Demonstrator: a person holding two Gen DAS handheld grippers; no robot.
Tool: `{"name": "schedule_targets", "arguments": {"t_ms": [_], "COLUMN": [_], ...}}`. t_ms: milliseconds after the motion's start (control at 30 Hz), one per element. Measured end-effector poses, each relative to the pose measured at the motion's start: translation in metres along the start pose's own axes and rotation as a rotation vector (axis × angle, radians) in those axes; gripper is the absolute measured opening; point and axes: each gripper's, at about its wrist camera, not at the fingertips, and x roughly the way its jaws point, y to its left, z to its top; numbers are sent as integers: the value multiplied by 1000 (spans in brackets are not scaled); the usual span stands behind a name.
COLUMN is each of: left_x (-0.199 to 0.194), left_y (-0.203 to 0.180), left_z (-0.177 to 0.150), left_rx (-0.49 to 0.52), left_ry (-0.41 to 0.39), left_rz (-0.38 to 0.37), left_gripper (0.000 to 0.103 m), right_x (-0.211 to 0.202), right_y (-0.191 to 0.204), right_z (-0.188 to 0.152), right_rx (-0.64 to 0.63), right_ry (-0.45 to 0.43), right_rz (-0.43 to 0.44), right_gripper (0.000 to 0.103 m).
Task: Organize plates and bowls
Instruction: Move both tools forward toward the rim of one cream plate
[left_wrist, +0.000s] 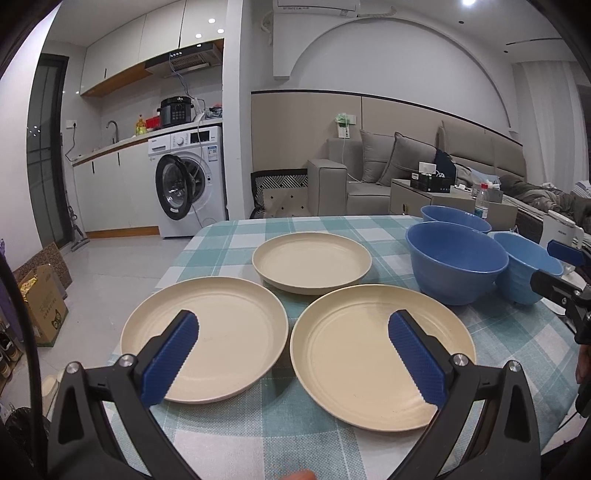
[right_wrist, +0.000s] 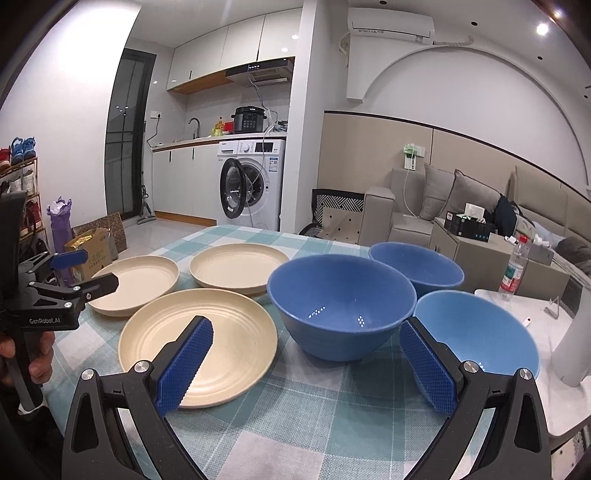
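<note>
On the checked-cloth bench (left_wrist: 280, 424): three cream plates (left_wrist: 205, 338) (left_wrist: 382, 354) (left_wrist: 312, 262) laid singly at left, three blue bowls (right_wrist: 341, 302) (right_wrist: 415, 267) (right_wrist: 476, 332) clustered at right, none stacked. Your left tool (left_wrist: 293, 352) and right tool (right_wrist: 304, 360) both hang wide and empty above them, so sorting looks unstarted. Next, you should lower one tool's jaws astride a plate rim to nest it on another.

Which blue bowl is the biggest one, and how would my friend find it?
Look at the checked table, on the side with three blue bowls. The biggest bowl sits nearest the cream plates. It is darker than the light blue bowl and wider than the far bowl.
</note>
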Motion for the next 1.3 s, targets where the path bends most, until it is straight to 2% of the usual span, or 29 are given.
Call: {"name": "schedule_targets", "arguments": {"t_ms": [300, 500, 767, 933, 1100, 1300], "left_x": [-5, -11, -12, -10, -7, 8], "left_y": [15, 20, 26, 23, 20, 24], "left_z": [22, 40, 58, 66, 74, 82], "left_rx": [-54, -63, -83, -62, -36, -37], "left_ry": [39, 36, 36, 36, 41, 91], "left_rz": [-4, -1, -16, -28, -25, -13], "left_gripper": [103, 103, 103, 103, 103, 103], "right_x": [-23, -34, -43, -49, -43, -24], "right_y": [6, 3, 11, 15, 17, 18], "right_z": [42, 76, 117, 144, 172, 197], "right_rx": [-24, 14, -47, -79, -88, -88], "right_ry": [-4, -6, 22, 23, 48, 84], "right_rz": [48, 105, 66, 56, 56, 81], "right_gripper": [103, 103, 103, 103, 103, 103]}}
